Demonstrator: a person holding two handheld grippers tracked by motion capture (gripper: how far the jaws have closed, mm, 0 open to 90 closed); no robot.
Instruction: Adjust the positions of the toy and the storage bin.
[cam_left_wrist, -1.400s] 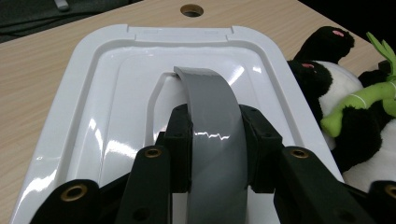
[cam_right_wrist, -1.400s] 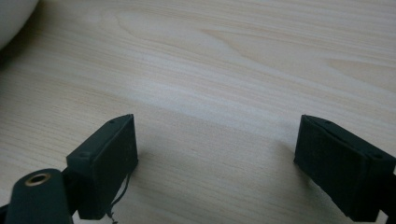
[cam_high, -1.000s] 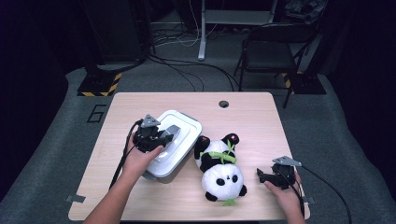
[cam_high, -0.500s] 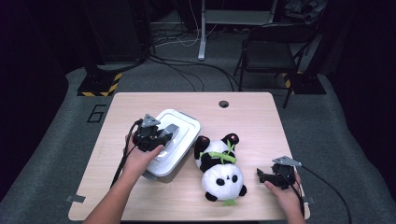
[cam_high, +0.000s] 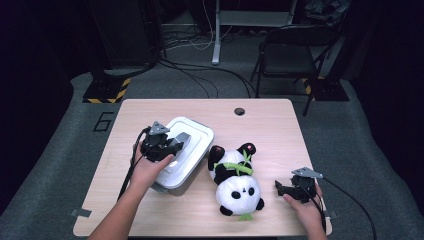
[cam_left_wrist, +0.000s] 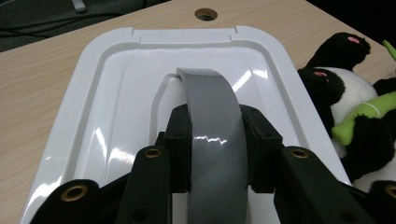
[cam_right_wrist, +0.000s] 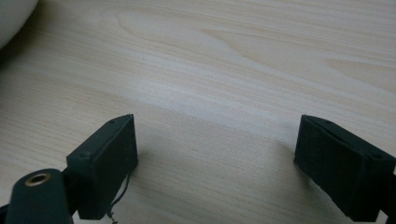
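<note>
A white lidded box (cam_high: 192, 142) sits on the left half of the wooden table (cam_high: 270, 125). My left gripper (cam_high: 172, 146) is shut on the grey handle (cam_left_wrist: 215, 121) that arches over the glossy lid (cam_left_wrist: 116, 93); both pads press its sides. A black-and-white plush panda (cam_high: 237, 177) with green bamboo lies just right of the box, and its dark limbs (cam_left_wrist: 345, 93) show in the left gripper view. My right gripper (cam_high: 281, 189) rests low near the table's front right corner, right of the panda. Its jaws stand open over bare wood (cam_right_wrist: 219, 158).
A round cable hole (cam_high: 239, 111) lies at the table's far edge. Behind the table stand a folding chair (cam_high: 295, 50), a black stand with a hazard-striped base (cam_high: 107, 90) and loose cables on the carpet. A white rounded edge (cam_right_wrist: 11, 14) shows at the right gripper view's corner.
</note>
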